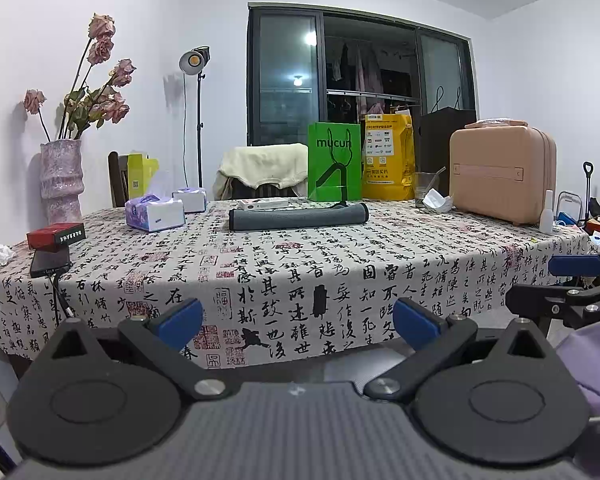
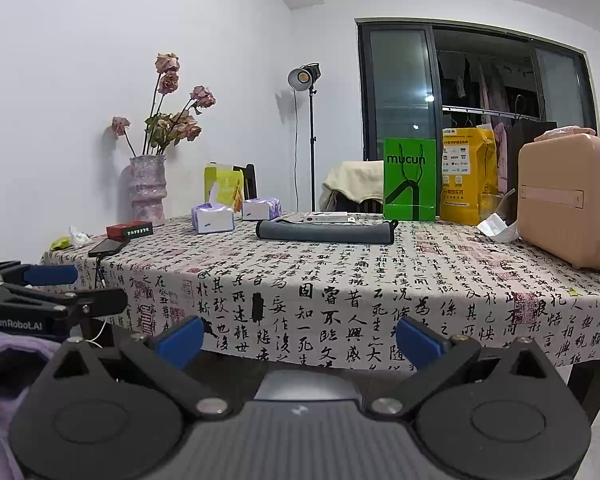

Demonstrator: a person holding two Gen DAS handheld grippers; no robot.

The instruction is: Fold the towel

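A dark grey towel [image 1: 299,218] lies folded into a long flat strip on the far middle of the table, in front of a green bag; it also shows in the right wrist view [image 2: 326,232]. My left gripper [image 1: 298,322] is open and empty, held off the table's near edge, well short of the towel. My right gripper [image 2: 300,340] is open and empty too, at the near edge. Each gripper shows at the side of the other's view, the right one [image 1: 572,280] and the left one [image 2: 40,292].
The table wears a calligraphy-print cloth [image 1: 300,272]. On it stand a vase of dried roses [image 1: 62,176], two tissue packs [image 1: 155,212], a red box [image 1: 56,234], a phone [image 1: 50,261], a green bag [image 1: 334,162], a yellow bag [image 1: 389,158], a glass [image 1: 426,188] and a pink case [image 1: 502,174].
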